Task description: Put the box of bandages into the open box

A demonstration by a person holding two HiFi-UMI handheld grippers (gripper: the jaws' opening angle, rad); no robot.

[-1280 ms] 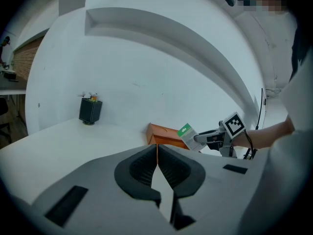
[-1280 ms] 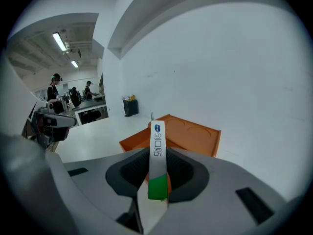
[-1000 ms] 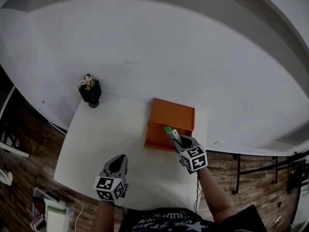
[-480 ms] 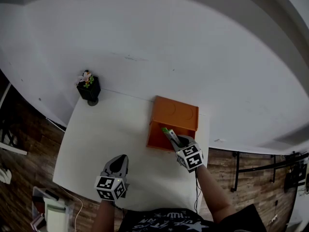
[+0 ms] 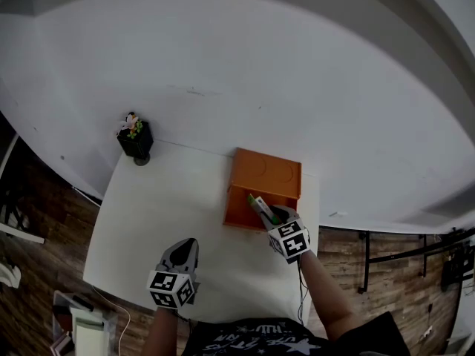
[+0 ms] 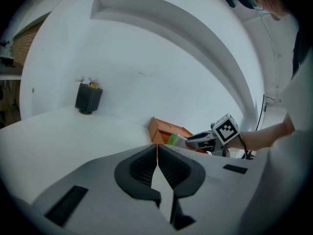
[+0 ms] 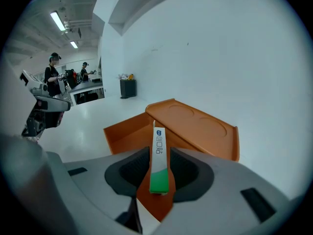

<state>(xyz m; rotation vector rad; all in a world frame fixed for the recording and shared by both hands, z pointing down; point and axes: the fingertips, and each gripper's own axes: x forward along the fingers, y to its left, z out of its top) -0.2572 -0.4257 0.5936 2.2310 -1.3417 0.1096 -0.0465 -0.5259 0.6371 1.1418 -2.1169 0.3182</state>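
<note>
Gripping, right gripper (image 5: 269, 215): my fingers clamp the box of bandages (image 7: 159, 155) over the orange open box (image 7: 124, 129).
Left gripper (image 5: 184, 249): my fingers pressed together, empty, above the worktop (image 5: 163, 213).

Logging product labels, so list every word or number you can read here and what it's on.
Box of bandages: blue logo and vertical dark characters, too blurred to read.
Marker cubes: black-and-white square patterns, no words.
Shirt: white lettering, cut off, unreadable.
Open box: no print.
</note>
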